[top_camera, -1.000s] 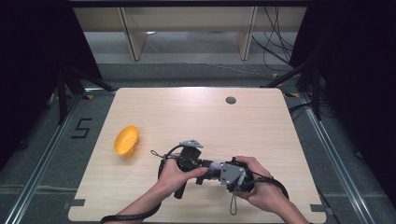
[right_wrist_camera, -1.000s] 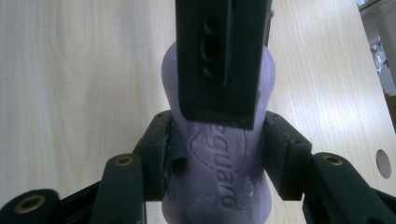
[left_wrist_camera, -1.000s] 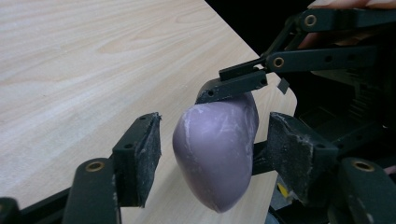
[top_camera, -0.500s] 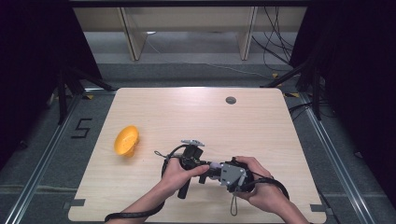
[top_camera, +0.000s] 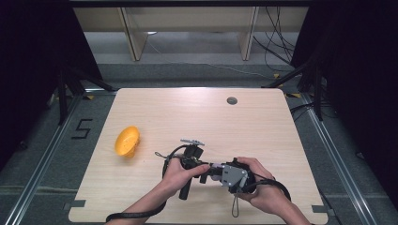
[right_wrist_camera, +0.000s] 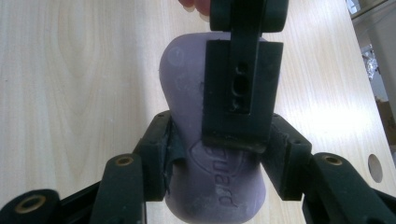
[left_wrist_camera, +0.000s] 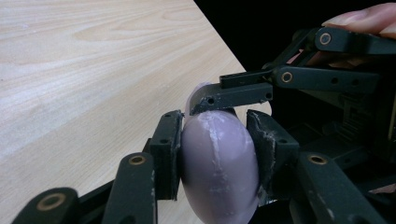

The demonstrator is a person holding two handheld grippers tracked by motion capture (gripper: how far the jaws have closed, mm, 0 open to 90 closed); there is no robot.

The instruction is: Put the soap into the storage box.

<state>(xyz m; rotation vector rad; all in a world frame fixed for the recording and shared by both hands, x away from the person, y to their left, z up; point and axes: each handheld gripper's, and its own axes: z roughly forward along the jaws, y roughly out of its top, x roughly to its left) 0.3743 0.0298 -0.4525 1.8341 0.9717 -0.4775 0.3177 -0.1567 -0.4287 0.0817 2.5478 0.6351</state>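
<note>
A pale purple soap bar (left_wrist_camera: 219, 172) is clamped between the black pads of the left gripper (left_wrist_camera: 218, 156), whose jaws have just been closing and are now pressed against the bar's two flanks. The same bar (right_wrist_camera: 210, 140) is held at its narrow waist by the right gripper (right_wrist_camera: 215, 161), whose jaws are shut tight on it, embossed lettering being visible on the face between the pads. In the left gripper view one finger of the right gripper is laid across the top of the bar; in the right gripper view a finger of the left gripper is laid down over the bar's upper half.

From the high view the two grippers are seen meeting nose to nose, the left gripper (top_camera: 199, 166) and the right gripper (top_camera: 220, 172) each gripped by a hand near the front edge of the wooden counter (top_camera: 197, 117). The bar appears to be carried just above the counter, though contact cannot be ruled out from these angles.

Well apart to the left, an orange object (top_camera: 126, 140), possibly a bowl tipped on its side, is seen lying on the counter.
</note>
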